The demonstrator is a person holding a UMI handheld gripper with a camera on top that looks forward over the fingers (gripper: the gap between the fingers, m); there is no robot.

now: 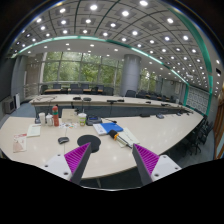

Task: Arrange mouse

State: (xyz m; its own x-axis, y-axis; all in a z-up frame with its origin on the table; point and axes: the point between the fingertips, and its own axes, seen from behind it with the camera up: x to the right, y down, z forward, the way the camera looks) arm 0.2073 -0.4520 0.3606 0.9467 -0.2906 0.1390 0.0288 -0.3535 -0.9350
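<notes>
My gripper [113, 152] is open and holds nothing; its purple pads [147, 162] are spread wide above the near edge of a long curved beige table [150, 135]. A black oval mat [89, 142] lies on the table just ahead of the left fingertip, which partly hides it. A small dark rounded object [63, 140], possibly the mouse, lies just left of the mat. Only bare table top shows between the fingers.
A blue flat item with white papers [108, 127] lies beyond the fingers. Boxes and small items [47, 118] and loose white papers [22, 143] sit to the left. Chairs [203, 130] stand along the table's right; more desks stand by the far windows.
</notes>
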